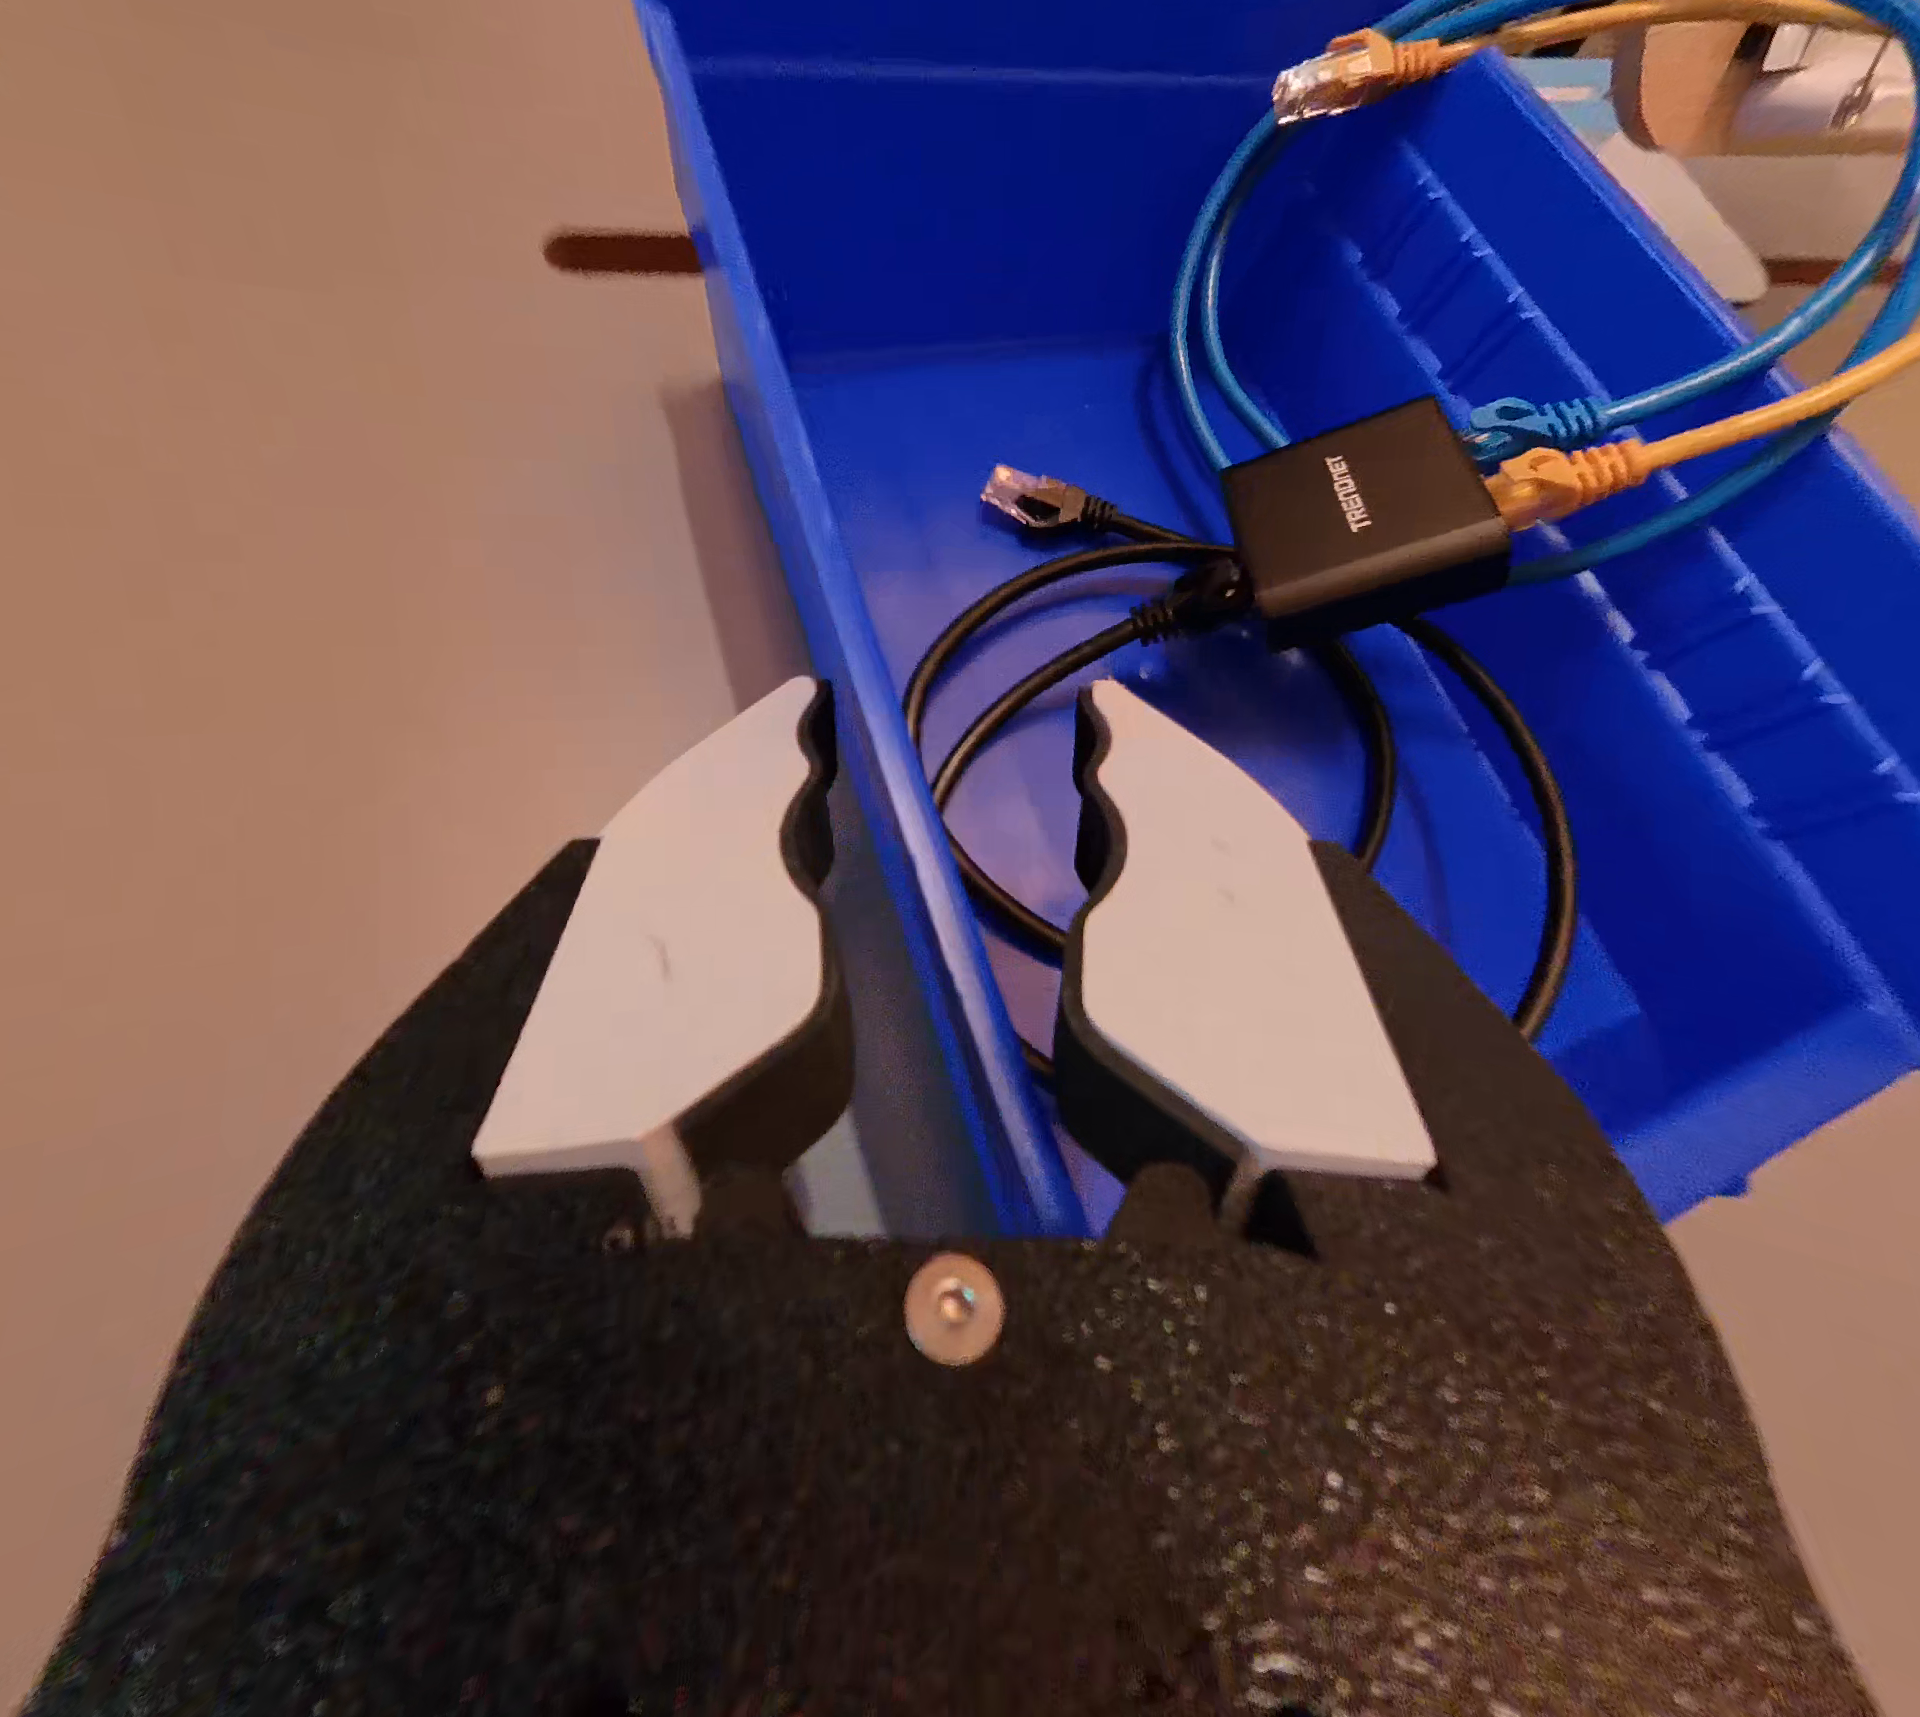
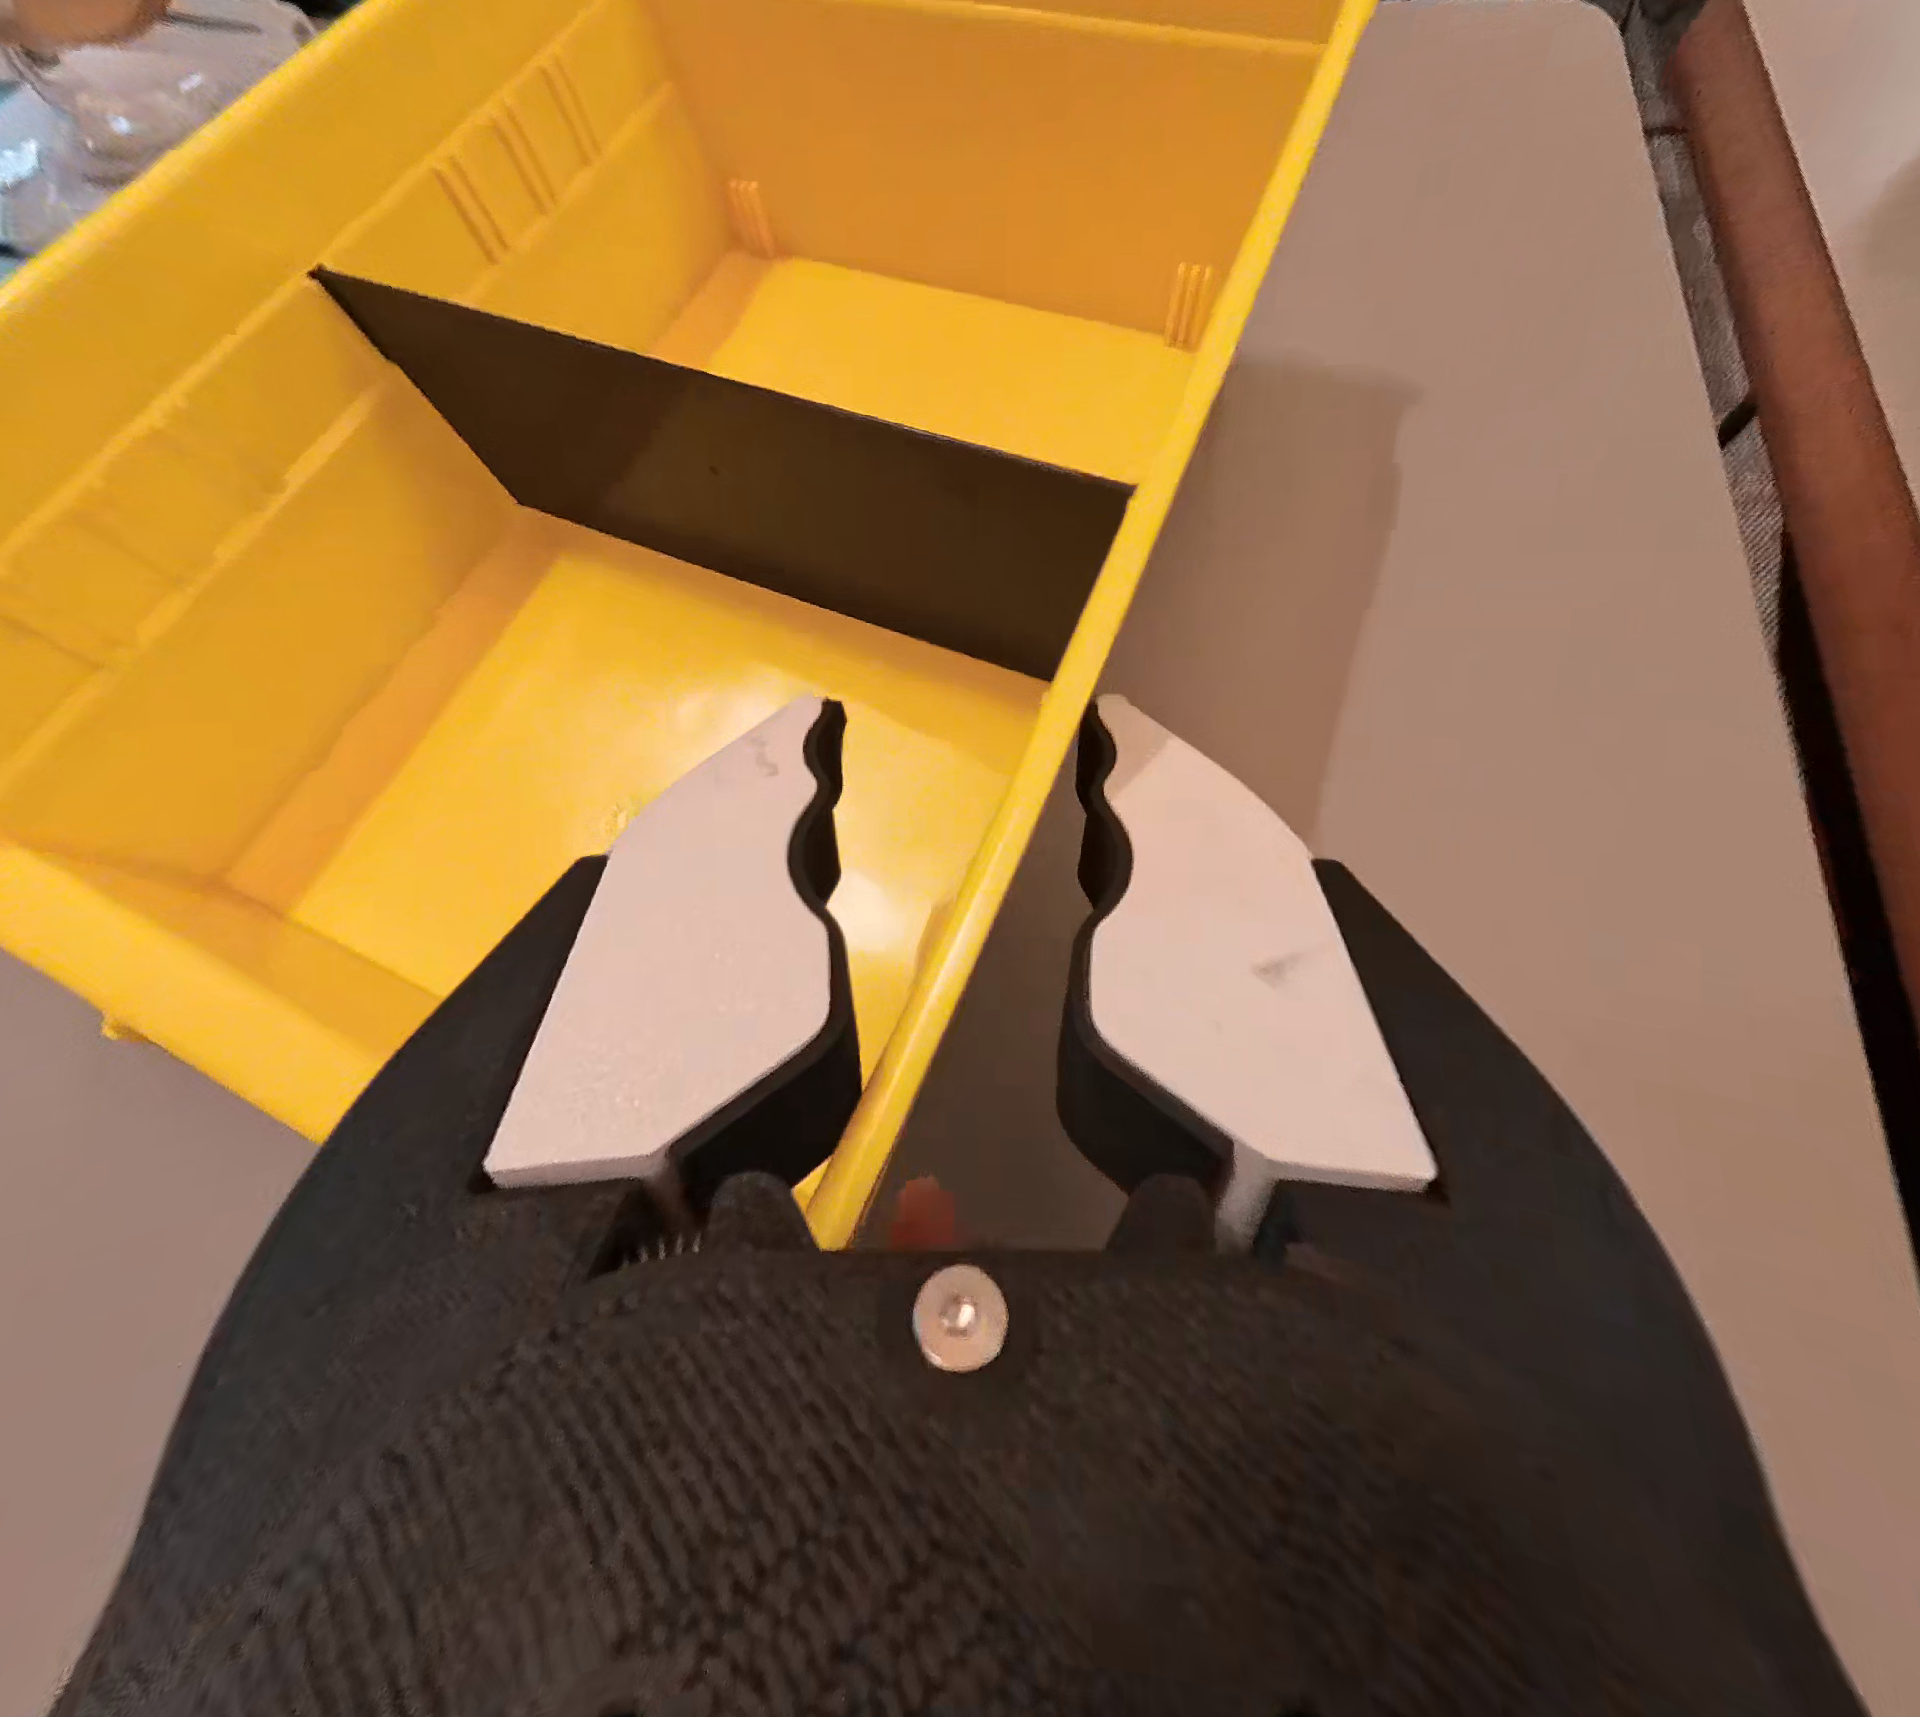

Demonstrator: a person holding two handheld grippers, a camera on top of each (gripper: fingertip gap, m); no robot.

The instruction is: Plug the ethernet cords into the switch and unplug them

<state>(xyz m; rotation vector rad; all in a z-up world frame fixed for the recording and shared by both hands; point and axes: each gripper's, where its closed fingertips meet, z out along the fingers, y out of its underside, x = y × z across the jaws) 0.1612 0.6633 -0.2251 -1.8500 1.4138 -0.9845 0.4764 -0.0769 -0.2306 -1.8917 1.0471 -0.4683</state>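
A small black switch (image 1: 1361, 514) lies in a blue bin (image 1: 935, 233). A blue cord (image 1: 1205, 285) and an orange cord (image 1: 1683, 446) are plugged into its right side. A black cord (image 1: 1455, 836) is plugged into its left side and coils on the bin floor. The black cord's free plug (image 1: 1029, 498) lies on the floor. The free orange plug (image 1: 1340, 69) hangs above the bin's right wall. My left gripper (image 1: 956, 701) is open and empty, its jaws either side of the bin's left wall. My right gripper (image 2: 961, 717) is open and empty, straddling the right wall of a yellow bin (image 2: 1288, 285).
The yellow bin has a black divider (image 2: 790, 493) splitting it into two empty compartments. Both bins stand on a grey table (image 1: 312, 472), which also shows in the right wrist view (image 2: 1507, 628). A second table's edge (image 2: 1808, 379) runs at the far right. Clutter lies beyond the table. Spacing between my two grippers at the tips: around 80 cm. The small black switch (image 1: 1361, 514) lies around 9 cm away from my left fingertips. The free orange plug (image 1: 1340, 69) lies around 20 cm away from my left fingertips.
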